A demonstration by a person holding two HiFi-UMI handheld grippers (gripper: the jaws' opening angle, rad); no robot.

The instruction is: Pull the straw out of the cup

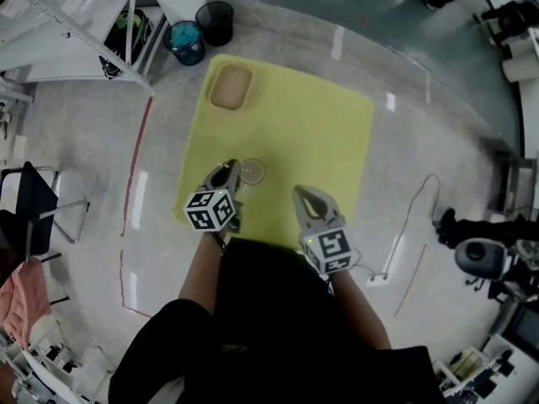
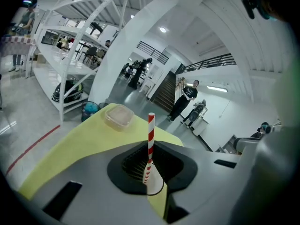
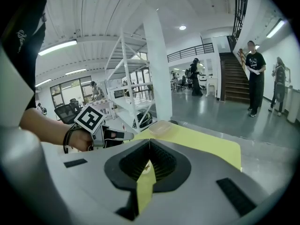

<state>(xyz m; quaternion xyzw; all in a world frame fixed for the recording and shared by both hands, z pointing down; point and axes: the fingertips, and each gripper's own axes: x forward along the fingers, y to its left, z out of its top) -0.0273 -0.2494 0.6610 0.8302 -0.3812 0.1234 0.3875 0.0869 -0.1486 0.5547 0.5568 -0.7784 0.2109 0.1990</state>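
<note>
A red-and-white striped straw (image 2: 150, 135) stands upright between the jaws of my left gripper (image 2: 149, 146), which is shut on it. Just below it shows the rim of a clear cup (image 2: 155, 185). In the head view that cup (image 1: 252, 172) sits on the yellow mat (image 1: 312, 133), with the left gripper (image 1: 229, 168) right beside it on its left. My right gripper (image 1: 301, 194) hovers over the mat's near edge, to the right of the cup. Its jaws meet at the tips with nothing between them (image 3: 149, 143).
A shallow clear plastic container (image 1: 231, 87) lies at the mat's far left corner. Beyond it stand a blue bin (image 1: 186, 42), a black bin (image 1: 215, 23) and a white shelf rack (image 1: 76, 23). A cable with a power strip (image 1: 381, 278) lies to the right.
</note>
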